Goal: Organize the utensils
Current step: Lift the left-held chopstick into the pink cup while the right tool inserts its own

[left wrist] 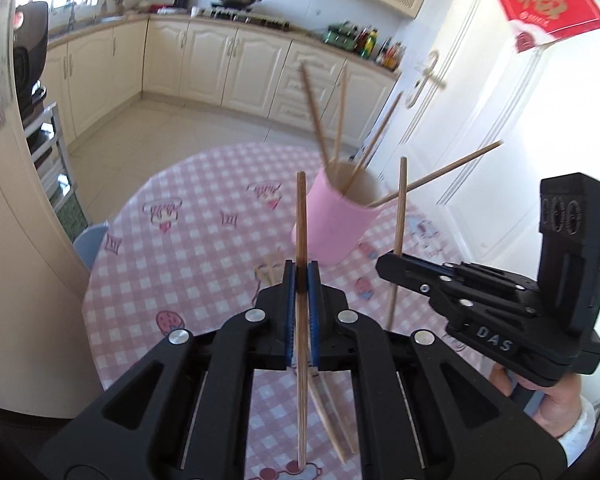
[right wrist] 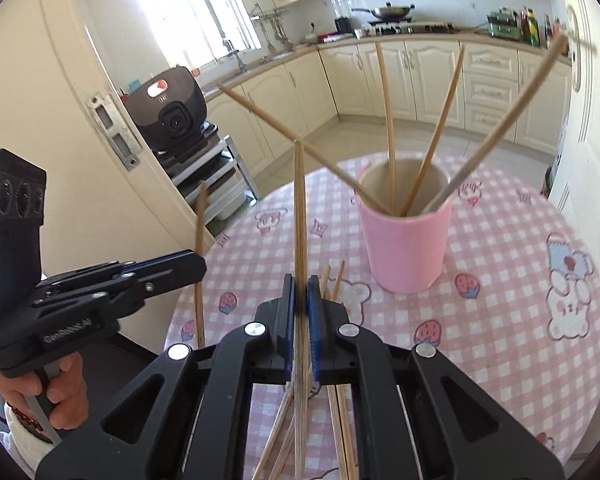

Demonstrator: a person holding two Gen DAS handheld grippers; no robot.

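Each hand-held gripper, left [left wrist: 301, 276] and right [right wrist: 301, 292], clamps one upright wooden chopstick [left wrist: 301, 240]. The pink cylindrical cup [right wrist: 404, 240] stands ahead mid-bench, nearer the right one.

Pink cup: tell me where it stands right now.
The pink cup stands upright on the checked tablecloth, ahead and right of the right gripper in the right wrist view, with four chopsticks leaning in it.

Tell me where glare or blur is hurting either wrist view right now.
Left wrist view: the door on the right is blown out white, and the chopsticks in the pink cup smear. Right wrist view: the window glares, but the pink cup is sharp; both views bend at the edges.
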